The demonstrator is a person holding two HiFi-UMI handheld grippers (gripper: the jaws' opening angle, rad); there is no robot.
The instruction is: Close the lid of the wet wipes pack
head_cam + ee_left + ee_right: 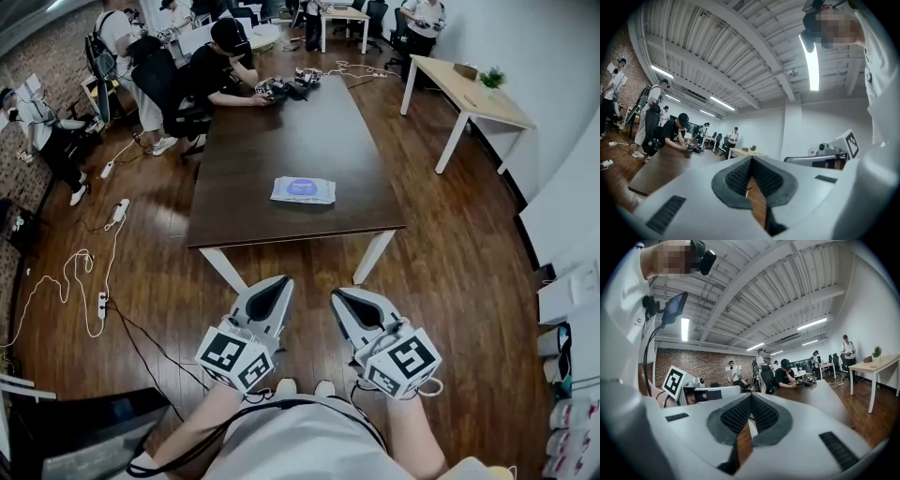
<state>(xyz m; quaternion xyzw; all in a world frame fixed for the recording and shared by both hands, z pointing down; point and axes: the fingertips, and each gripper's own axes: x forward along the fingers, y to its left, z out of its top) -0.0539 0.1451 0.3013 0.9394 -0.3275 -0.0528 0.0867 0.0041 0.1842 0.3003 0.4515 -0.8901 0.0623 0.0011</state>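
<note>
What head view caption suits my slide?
Left hand-held gripper and right hand-held gripper, shut, facing distant wet wipes pack.

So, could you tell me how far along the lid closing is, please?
Done: nothing visible. The wet wipes pack lies on the table, its lid state too small to tell. In hand: nothing; left tongs and right tongs are shut, empty, short of the table. Left: reach the pack, press the lid.

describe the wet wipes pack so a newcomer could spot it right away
Find the long dark brown table mid-room. Near its close end lies the wet wipes pack, flat and alone. It is white with a blue oval on top, unlike the dark gear at the far end.
</note>
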